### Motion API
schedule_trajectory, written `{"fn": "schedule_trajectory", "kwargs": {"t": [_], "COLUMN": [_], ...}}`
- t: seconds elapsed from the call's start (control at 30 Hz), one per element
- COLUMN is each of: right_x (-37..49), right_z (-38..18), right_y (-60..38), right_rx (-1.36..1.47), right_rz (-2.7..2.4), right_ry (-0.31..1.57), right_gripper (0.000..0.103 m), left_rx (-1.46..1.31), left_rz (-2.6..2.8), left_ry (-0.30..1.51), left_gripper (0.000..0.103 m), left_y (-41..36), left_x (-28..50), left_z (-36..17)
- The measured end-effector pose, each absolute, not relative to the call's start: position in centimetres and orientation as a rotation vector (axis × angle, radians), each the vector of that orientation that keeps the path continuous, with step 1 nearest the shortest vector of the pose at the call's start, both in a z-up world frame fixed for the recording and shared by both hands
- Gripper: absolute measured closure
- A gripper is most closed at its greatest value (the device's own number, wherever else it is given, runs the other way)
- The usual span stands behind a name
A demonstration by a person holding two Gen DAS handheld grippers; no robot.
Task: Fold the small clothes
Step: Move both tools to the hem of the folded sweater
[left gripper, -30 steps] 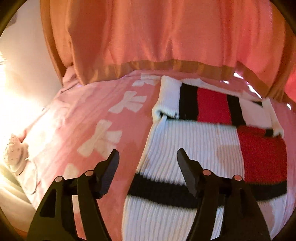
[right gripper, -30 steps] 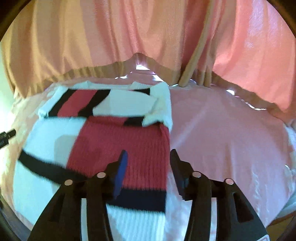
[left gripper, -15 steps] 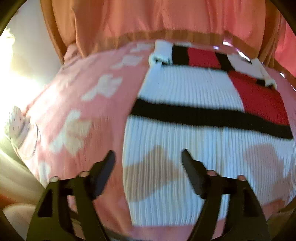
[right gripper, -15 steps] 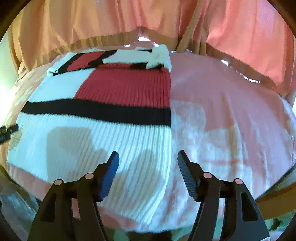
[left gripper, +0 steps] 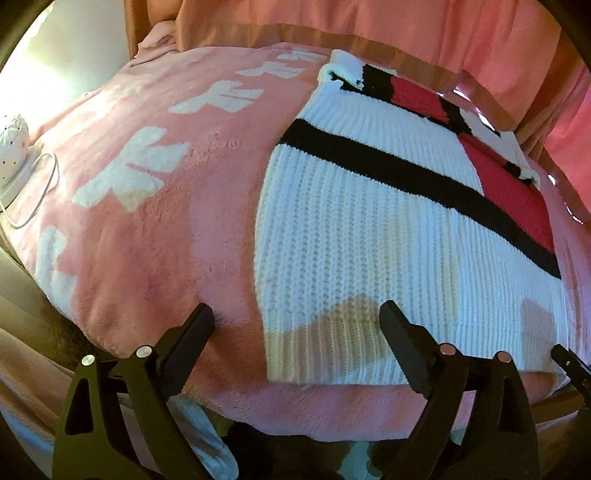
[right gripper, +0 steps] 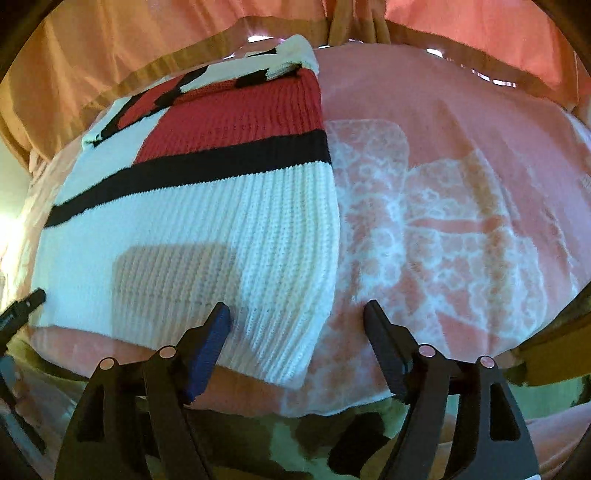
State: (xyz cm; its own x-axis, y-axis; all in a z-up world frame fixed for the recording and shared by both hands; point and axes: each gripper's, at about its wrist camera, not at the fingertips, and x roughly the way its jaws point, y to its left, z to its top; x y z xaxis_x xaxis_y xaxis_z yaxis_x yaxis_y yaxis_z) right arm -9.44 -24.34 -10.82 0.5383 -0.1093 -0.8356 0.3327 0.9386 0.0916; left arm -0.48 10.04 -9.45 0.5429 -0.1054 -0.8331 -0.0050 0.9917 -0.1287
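Note:
A white ribbed knit sweater (left gripper: pixel 369 236) with black stripes and red blocks lies flat on a pink blanket (left gripper: pixel 155 221); its sleeves are folded in across the far end. It also shows in the right wrist view (right gripper: pixel 207 221). My left gripper (left gripper: pixel 297 325) is open and empty, hovering at the sweater's near left hem corner. My right gripper (right gripper: pixel 297 321) is open and empty at the near right hem corner. Each gripper's tip shows at the edge of the other's view.
The pink blanket (right gripper: pixel 461 206) with white patterns covers a raised surface; its near edge drops off just under the grippers. Pink-orange curtains (left gripper: pixel 369 22) hang behind. A white dotted lamp-like object (left gripper: pixel 11 147) with a cord sits at far left.
Both grippers have pulled back toward me from over the sweater's middle to its near hem. They stayed open. The sweater has not moved.

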Motion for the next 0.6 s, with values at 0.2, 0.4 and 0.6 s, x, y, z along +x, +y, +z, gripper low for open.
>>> {"fn": "schedule_trajectory", "kwargs": {"t": [0.2,0.4,0.6], "right_x": [-9.6,-9.6,-9.4], "right_z": [-10.6,-10.6,-10.4], "right_y": [-25.2,-25.1,-24.6], "right_rx": [0.332,0.319,0.313], "right_rz": [-0.237,-0.238,-0.214], "right_ry": [0.954,0.953,0.938], "right_gripper": [0.029,0.028,0.046], "left_rx": [-0.272,-0.303,-0.278], "left_rz": [-0.008,-0.01,-0.149], "left_ry": [0.956,0.955,0.973], "left_gripper": [0.014,0.014,0.019], "left_y": [13.1,14.0,11.9], "left_x": [-0.7,-0.5,-0.2], "left_z": [-8.8,-9.1,-9.0]}}
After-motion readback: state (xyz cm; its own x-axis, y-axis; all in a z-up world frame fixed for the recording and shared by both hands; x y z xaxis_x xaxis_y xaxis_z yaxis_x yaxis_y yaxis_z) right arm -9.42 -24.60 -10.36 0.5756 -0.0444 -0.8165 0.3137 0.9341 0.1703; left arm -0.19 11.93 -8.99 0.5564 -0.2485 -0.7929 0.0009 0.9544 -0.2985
